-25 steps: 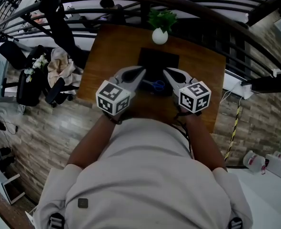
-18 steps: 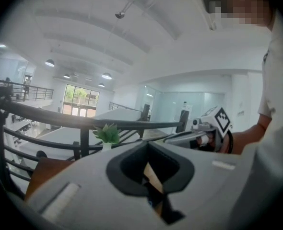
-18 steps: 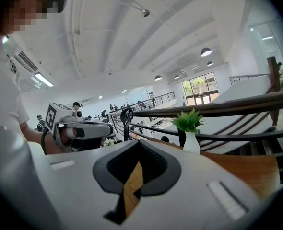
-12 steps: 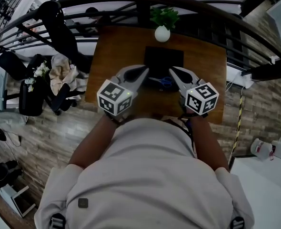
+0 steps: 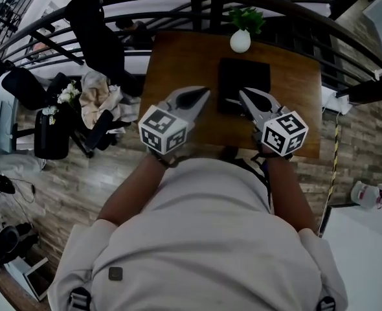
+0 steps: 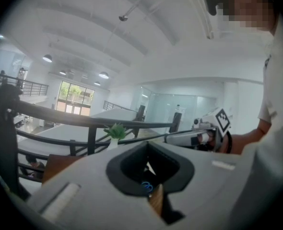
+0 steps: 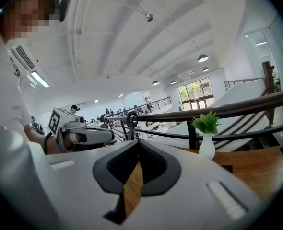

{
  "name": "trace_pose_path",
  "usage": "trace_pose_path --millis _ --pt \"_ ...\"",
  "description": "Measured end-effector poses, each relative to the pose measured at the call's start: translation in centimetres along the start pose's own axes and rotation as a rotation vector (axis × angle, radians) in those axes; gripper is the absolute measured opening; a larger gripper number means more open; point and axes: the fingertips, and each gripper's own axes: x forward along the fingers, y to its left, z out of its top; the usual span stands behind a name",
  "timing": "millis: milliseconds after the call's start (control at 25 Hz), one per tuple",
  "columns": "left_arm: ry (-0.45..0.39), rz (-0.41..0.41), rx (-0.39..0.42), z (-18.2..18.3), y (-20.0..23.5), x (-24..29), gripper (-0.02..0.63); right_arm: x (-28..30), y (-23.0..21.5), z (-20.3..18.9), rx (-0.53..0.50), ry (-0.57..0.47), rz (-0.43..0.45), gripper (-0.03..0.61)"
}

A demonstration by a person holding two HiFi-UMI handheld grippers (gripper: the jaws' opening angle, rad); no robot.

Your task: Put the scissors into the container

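left gripper [image 5: 206,93] back; scissors [image 6: 146,187] blue-handled

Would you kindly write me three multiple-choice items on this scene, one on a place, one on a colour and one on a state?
1. Where does the white vase stand?
A) inside the container
B) on the table, beyond the container
C) under the table
2. What colour is the container?
A) white
B) red
C) black
3. How do the right gripper's fingers stand?
A) together, nothing between them
B) wide apart
C) closed on the vase

Answers: 1 B, the head view shows it at the table's far edge; 2 C, it is a dark rectangle on brown wood; 3 A, the right gripper view shows them meeting, nothing held.
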Motion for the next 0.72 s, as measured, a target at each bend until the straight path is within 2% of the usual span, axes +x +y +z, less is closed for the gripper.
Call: trace_pose_path --millis 280,440,720 --pt "-0.009 -0.069 0.023 -1.0 -0.8 -4.5 0.003 -0.7 4.9 -0.6 -0.012 -0.055 -0.056 0.008" --pt "0.009 -0.114 0.004 -2.3 -2.0 -5.3 0.003 -1.8 6.3 -1.5 0.005 -0.060 -0.086 0.008" --pt "-0.013 -0.154 -0.016 -2.4 -3.8 -5.9 0.003 -3.8 7.5 -2.2 0.011 -0.048 -0.091 0.006"
